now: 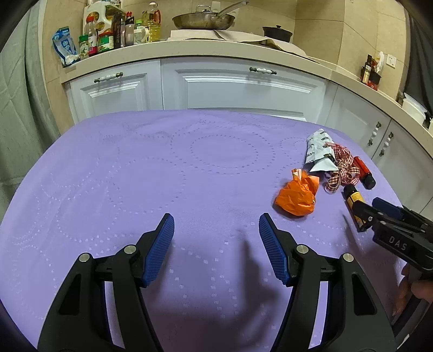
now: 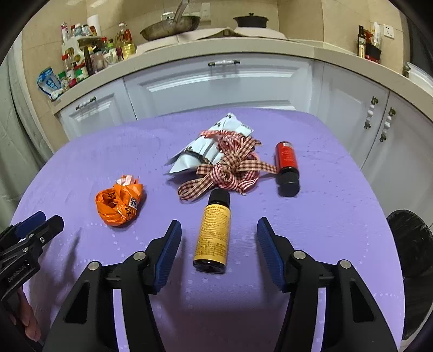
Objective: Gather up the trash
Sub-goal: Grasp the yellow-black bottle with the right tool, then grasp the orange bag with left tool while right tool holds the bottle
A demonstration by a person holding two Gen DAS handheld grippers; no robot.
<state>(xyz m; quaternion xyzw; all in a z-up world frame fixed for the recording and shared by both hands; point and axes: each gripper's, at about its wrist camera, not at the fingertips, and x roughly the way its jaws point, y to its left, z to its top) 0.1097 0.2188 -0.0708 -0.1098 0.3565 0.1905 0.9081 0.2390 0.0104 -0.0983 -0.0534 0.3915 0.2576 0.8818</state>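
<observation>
A yellow-labelled bottle point(image 2: 213, 236) lies on the purple tablecloth point(image 2: 324, 205), between the open fingers of my right gripper point(image 2: 218, 238). Beyond it lie a red checked ribbon point(image 2: 230, 169), a crumpled white wrapper point(image 2: 213, 146), a red-labelled bottle point(image 2: 286, 168) and an orange crumpled bag point(image 2: 119, 203). In the left wrist view, my left gripper point(image 1: 216, 235) is open and empty over bare cloth. The orange bag point(image 1: 296, 199), wrapper point(image 1: 319, 151), ribbon point(image 1: 342, 169), red bottle point(image 1: 364, 172) and yellow bottle point(image 1: 353, 199) lie to its right. The right gripper point(image 1: 379, 209) shows there too.
White kitchen cabinets point(image 1: 230, 89) and a counter with bottles point(image 1: 108, 32) and a pan point(image 1: 203, 20) stand behind the table. A black bin with a liner point(image 2: 411, 243) sits at the table's right edge. The left gripper point(image 2: 38, 222) shows at the left edge.
</observation>
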